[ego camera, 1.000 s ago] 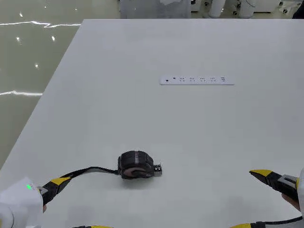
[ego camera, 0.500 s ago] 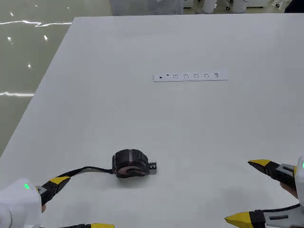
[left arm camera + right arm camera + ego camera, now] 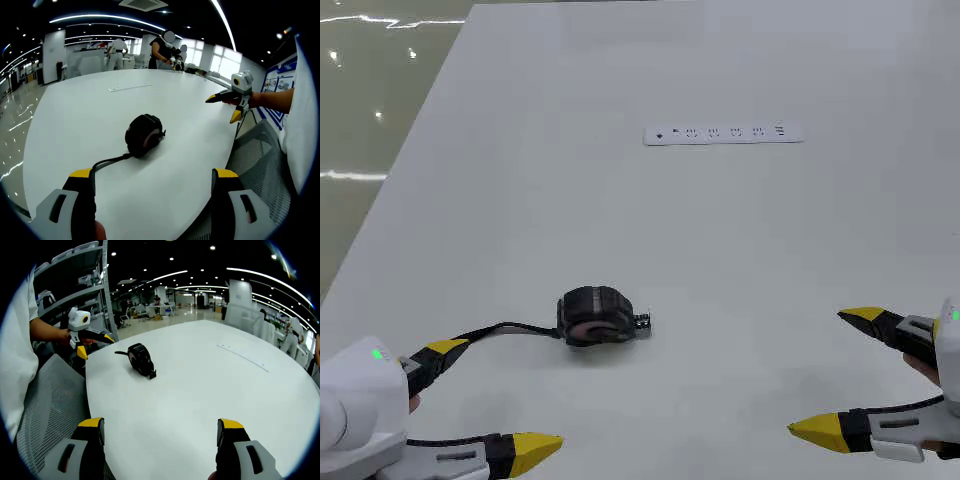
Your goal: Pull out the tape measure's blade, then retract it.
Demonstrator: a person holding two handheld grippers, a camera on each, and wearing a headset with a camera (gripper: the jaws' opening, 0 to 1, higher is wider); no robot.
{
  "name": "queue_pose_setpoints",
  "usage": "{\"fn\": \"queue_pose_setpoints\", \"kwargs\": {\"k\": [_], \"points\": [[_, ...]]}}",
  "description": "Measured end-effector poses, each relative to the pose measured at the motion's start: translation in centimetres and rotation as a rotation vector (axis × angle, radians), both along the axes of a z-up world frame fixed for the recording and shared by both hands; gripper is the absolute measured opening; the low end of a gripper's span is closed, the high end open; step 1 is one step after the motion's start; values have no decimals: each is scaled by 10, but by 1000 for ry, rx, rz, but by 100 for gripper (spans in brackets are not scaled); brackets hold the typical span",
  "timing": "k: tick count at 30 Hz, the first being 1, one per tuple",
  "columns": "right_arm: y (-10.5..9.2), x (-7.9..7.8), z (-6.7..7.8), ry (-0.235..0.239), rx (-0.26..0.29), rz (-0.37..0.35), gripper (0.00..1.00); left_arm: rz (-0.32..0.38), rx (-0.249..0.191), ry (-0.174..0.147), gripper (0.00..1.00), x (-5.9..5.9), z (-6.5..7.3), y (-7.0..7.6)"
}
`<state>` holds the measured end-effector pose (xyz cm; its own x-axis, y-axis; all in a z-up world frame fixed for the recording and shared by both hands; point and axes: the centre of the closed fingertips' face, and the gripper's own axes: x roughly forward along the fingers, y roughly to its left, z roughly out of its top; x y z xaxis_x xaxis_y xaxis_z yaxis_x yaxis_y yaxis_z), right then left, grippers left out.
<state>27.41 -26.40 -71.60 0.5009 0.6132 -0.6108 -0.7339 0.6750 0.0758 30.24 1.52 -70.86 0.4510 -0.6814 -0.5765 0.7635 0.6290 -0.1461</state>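
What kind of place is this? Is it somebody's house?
Not a house; probably a big lab or workshop hall. There's a wide white workbench, tall metal shelving, long ceiling strip lights, and people standing at the far end.

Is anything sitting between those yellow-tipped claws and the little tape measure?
Nothing visible. Bare table lies between the tape measure and both the left gripper and right gripper. Only its black strap trails toward the left one; the power strip lies far beyond.
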Motion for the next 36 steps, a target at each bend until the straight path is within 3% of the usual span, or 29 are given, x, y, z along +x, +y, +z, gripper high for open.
{"fn": "queue_pose_setpoints", "kwargs": {"k": [5, 10, 17, 26, 36], "points": [[2, 0, 0, -1, 9, -1, 93, -1, 0, -11, 94, 4, 2, 0], [4, -3, -10, 27, -16, 30, 91, -22, 0, -11, 94, 9, 2, -3], [6, 9, -13, 30, -10, 44, 91, -82, 9, -10, 93, 18, -1, -12], [21, 27, -18, 24, -26, 124, 88, -206, 57, -8, 91, 27, -8, -24], [28, 42, -26, 32, -49, 192, 87, -291, 92, -8, 87, 46, -14, -33]]}}
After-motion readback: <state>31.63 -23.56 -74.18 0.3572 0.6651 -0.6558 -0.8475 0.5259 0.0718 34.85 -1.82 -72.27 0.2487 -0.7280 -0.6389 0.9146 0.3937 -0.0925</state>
